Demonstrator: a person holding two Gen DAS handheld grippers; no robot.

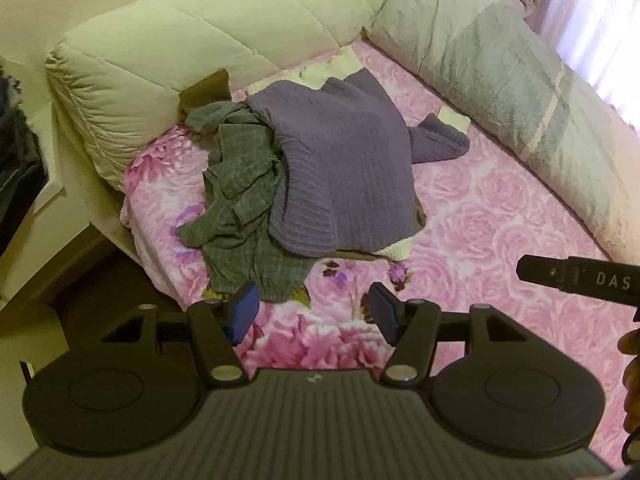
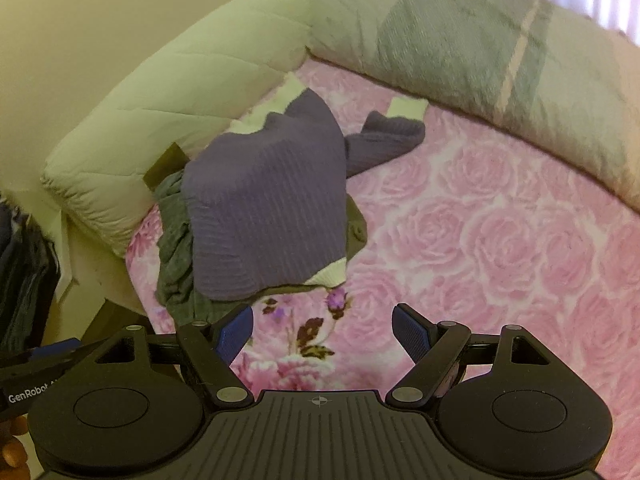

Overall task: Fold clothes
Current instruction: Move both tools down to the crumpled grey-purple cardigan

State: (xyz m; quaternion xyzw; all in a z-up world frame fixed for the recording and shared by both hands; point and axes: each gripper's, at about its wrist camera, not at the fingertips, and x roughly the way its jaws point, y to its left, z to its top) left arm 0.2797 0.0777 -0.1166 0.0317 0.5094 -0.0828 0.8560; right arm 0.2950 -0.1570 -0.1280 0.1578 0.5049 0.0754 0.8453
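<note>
Right now both grippers hang above the near part of a bed, with nothing between their blue pads. The left gripper (image 1: 312, 312) has its jaws spread wide over the pink rose-print bedcover (image 1: 500, 232), empty. The right gripper (image 2: 323, 334) is spread a little wider still, also empty, above the same bedcover (image 2: 500, 240).

Ahead of both lies a heap of clothes. A purple ribbed sweater (image 1: 340, 168) lies on top, draped over the pile, with a cream hem showing at its near corner and one sleeve trailing off toward the pillows, ending in a cream cuff. In the right wrist view the sweater (image 2: 268, 208) fills the middle of the heap. Beside and partly under it, on the left, a grey-green checked garment (image 1: 240, 208) lies crumpled, its near edge reaching almost to the left gripper's left pad; the right camera sees it (image 2: 176, 248) bunched along the sweater's left side.

A pale quilted bolster (image 1: 192, 40) runs along the far side of the bed, and a grey-green pillow (image 1: 500, 76) with a pale stripe lies along the right side. The tip of the right gripper shows at the right edge of the left camera's picture.
</note>
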